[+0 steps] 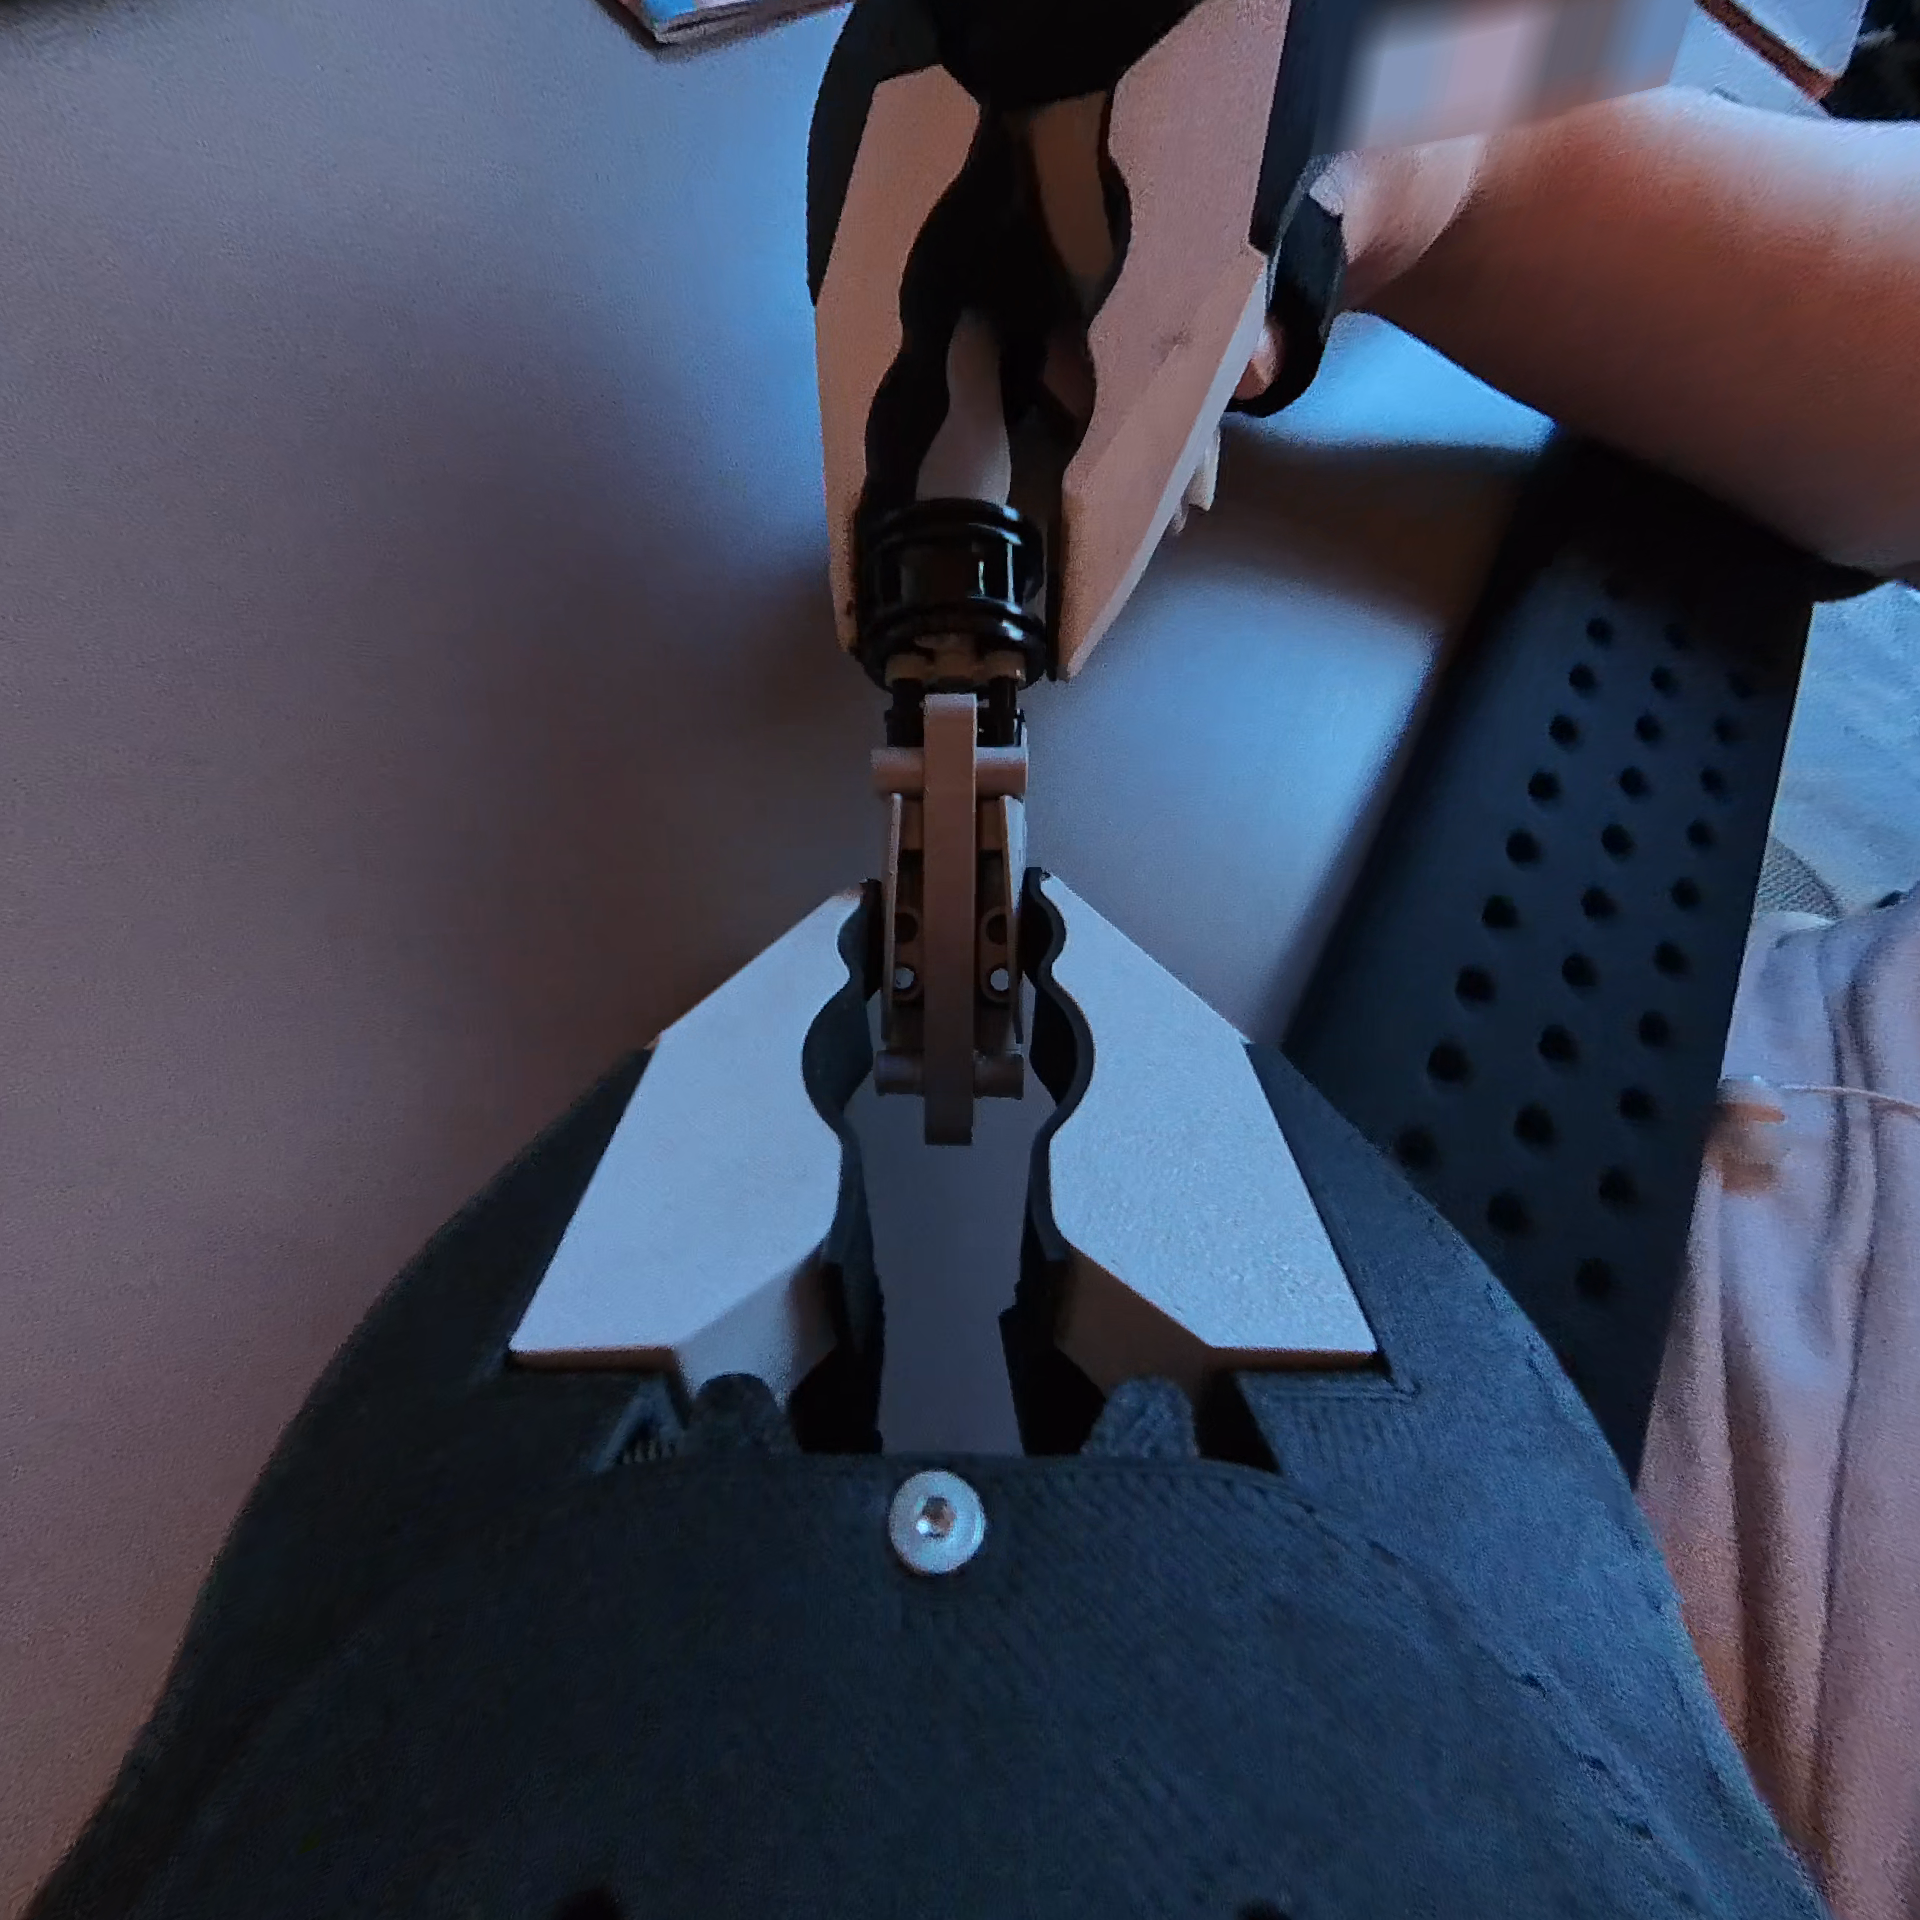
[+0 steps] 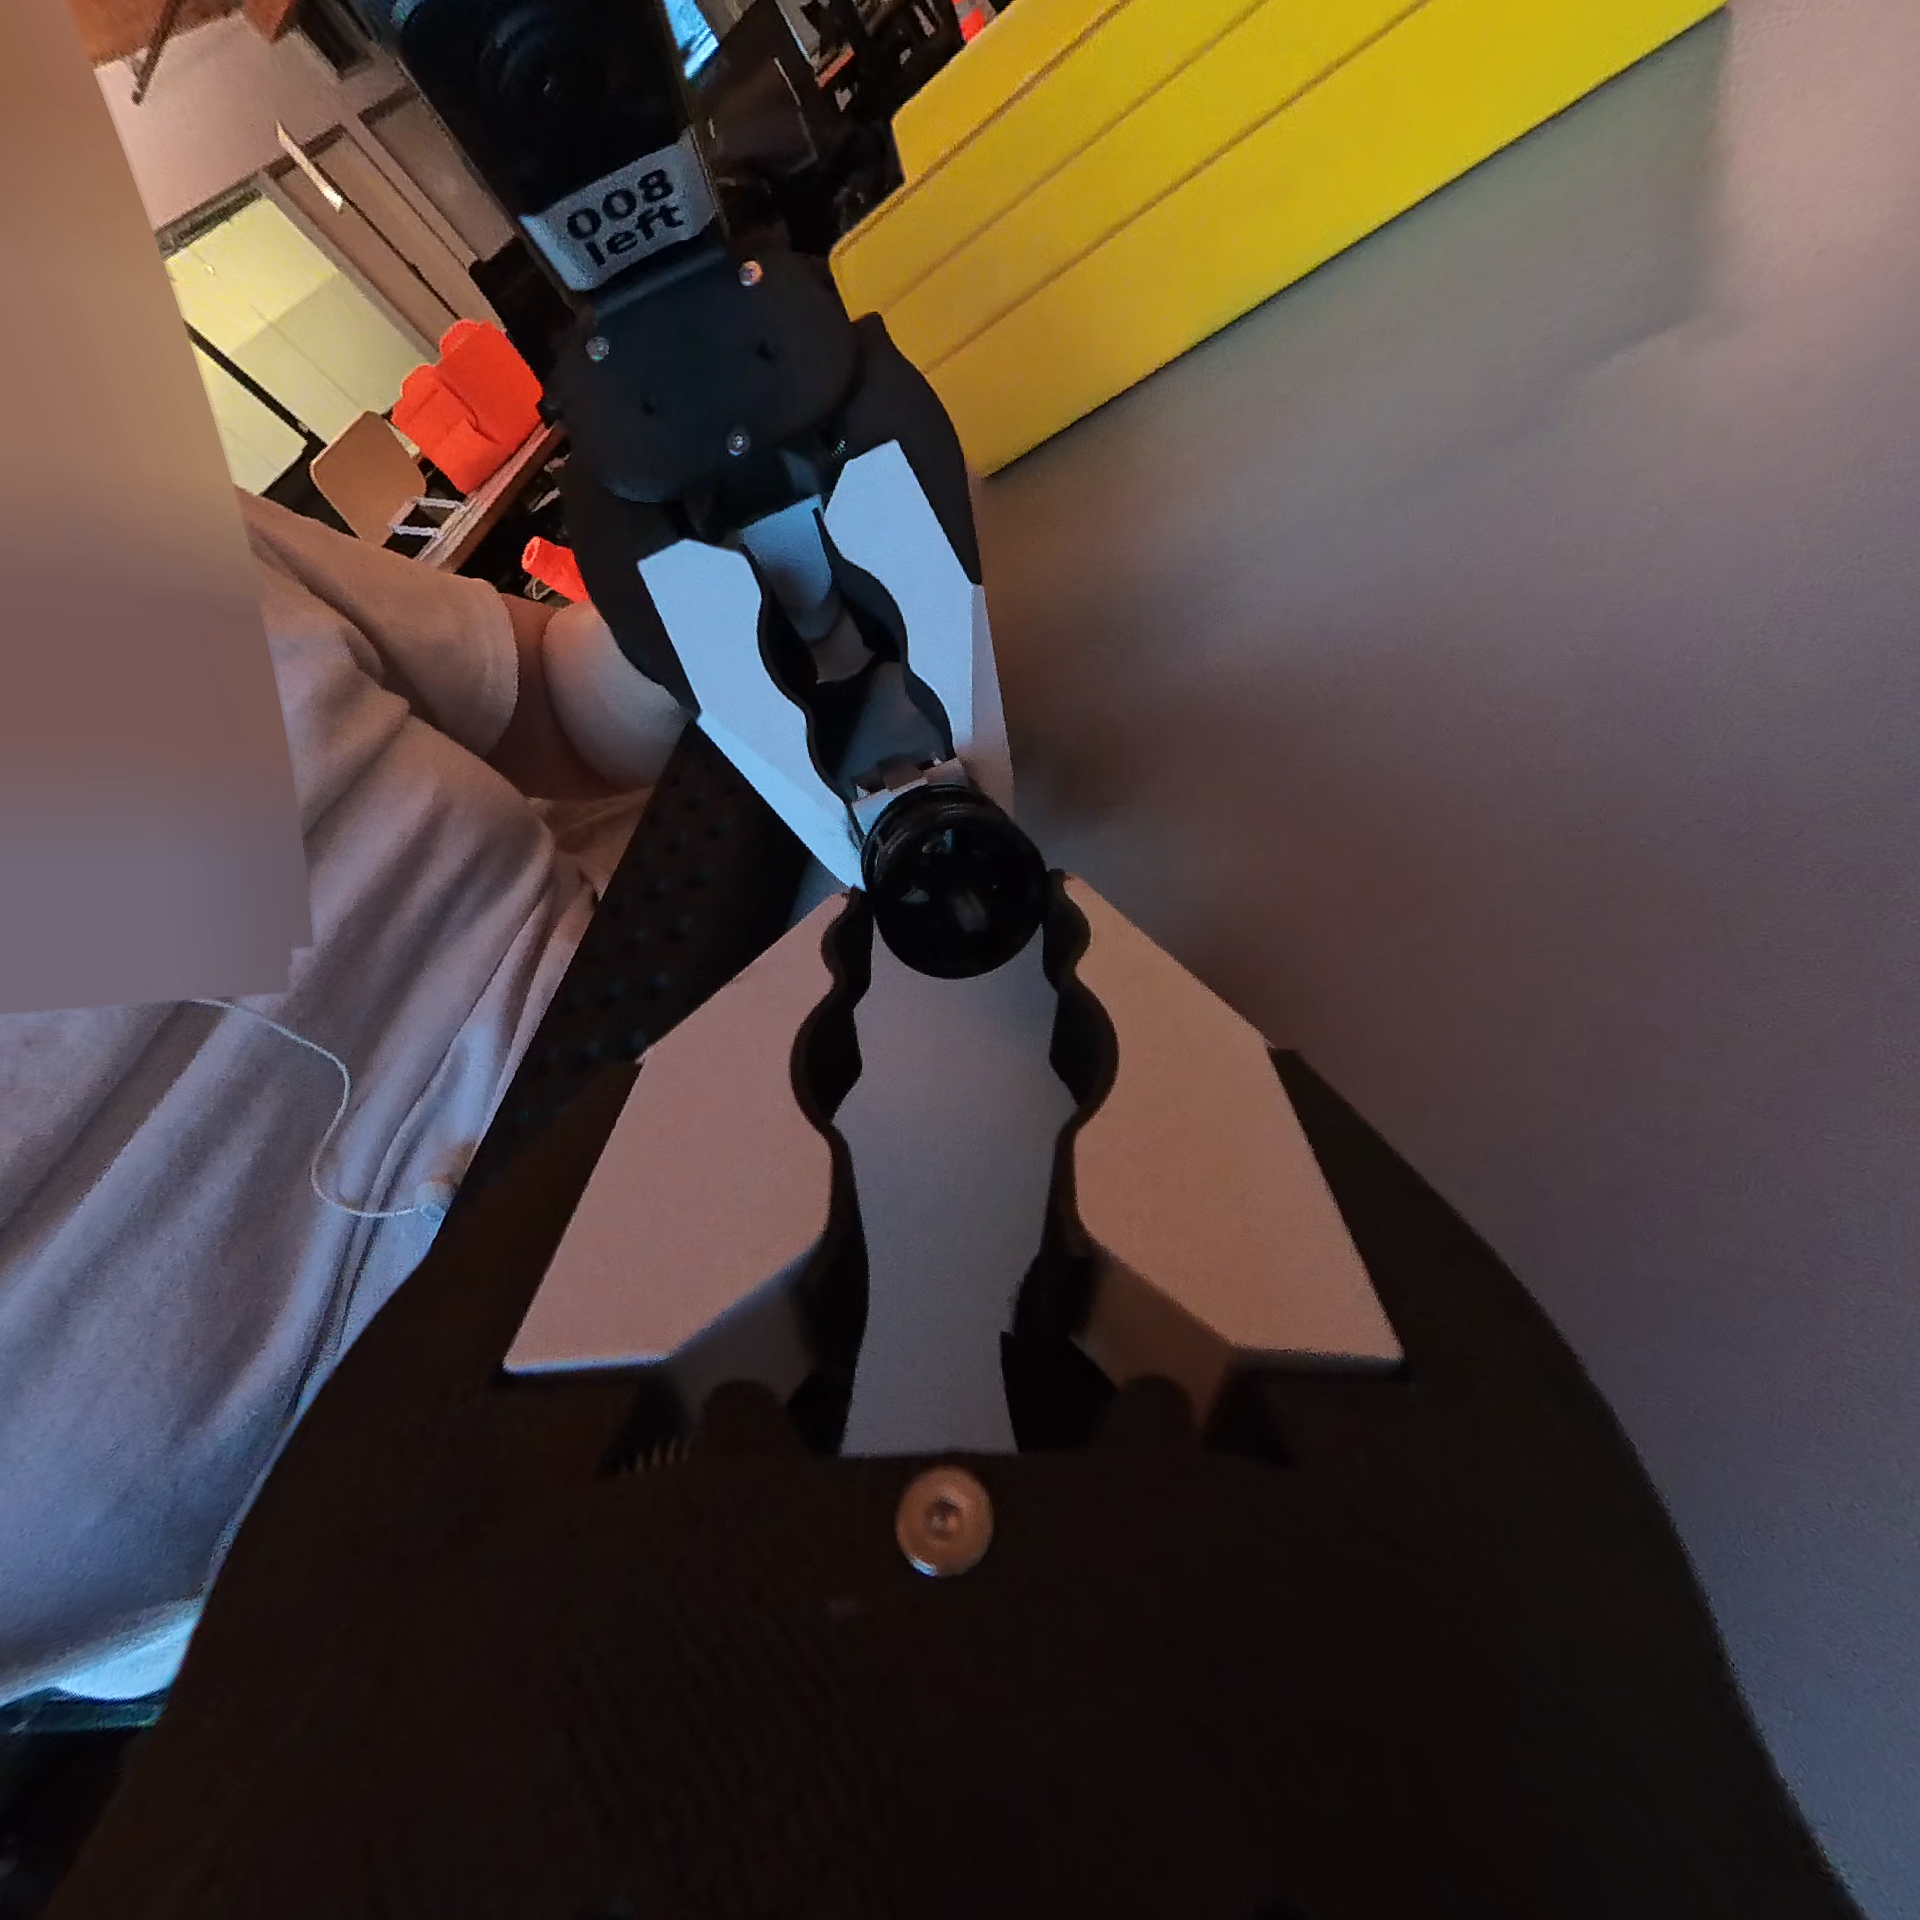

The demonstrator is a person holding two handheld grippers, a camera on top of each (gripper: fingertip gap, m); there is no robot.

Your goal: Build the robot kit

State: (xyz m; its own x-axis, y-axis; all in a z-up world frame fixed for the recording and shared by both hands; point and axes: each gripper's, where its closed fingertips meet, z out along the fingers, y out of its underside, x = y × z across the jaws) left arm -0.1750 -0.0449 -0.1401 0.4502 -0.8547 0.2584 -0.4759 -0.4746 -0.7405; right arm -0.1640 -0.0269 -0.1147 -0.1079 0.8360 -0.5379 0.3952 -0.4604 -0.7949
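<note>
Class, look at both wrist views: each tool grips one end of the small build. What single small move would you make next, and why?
Probably press the black wheel a little further in along its axle. The right tool grips the wheel and the left tool clamps the tan assembly; a short stretch of dark axle shows between them, so the wheel seems not fully seated.

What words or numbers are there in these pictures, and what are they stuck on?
White label, on the black camera behind the left gripper: two rows of dark characters, clear enough to read, but I don't copy writing out.
Blue-edged thing at the top edge of the left wrist view: too blurred to tell any writing.
Nothing else shows writing.
</note>
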